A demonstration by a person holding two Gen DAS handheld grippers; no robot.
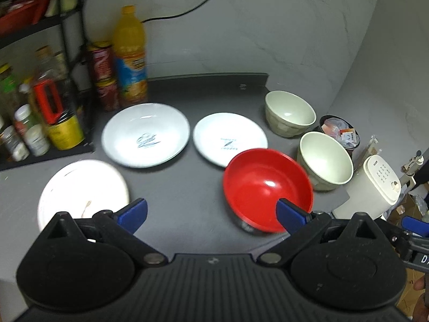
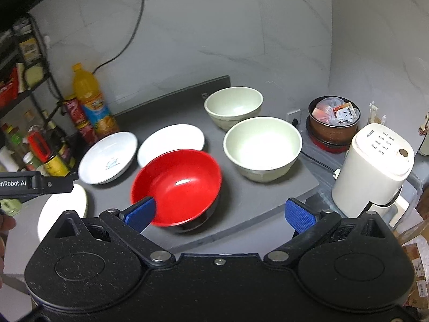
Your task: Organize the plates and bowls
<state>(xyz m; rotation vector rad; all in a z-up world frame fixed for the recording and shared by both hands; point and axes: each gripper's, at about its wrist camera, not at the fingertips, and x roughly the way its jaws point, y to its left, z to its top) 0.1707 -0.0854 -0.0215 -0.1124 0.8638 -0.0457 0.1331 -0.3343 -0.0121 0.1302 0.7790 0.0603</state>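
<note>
1. The dark grey counter (image 2: 241, 209) is your working surface: matte and flat, with the dishes spread well apart across it
2. The large white plate (image 1: 146, 134) at the back left is glossy, shallow and printed in the middle; judge it the natural base for a plate stack
3. The near cream bowl (image 2: 262, 147) and far cream bowl (image 2: 233, 106) are deep, thick-walled and dull-glazed, standing just beside each other on the right; nest them squarely
4. The red bowl (image 2: 177, 185) sits front and centre, smooth and shiny inside, dark outside; likely slippery, so pinch the rim, one finger inside
5. The smaller white plate (image 1: 230, 138) lies behind it, and another white plate (image 1: 83, 190) at the front left is washed out by glare
6. Your left gripper (image 1: 211, 214) and right gripper (image 2: 219, 213) both hover with jaws spread wide, holding nothing; the blue pads are ribbed. Come down slowly and centre a rim between the pads before closing
</note>
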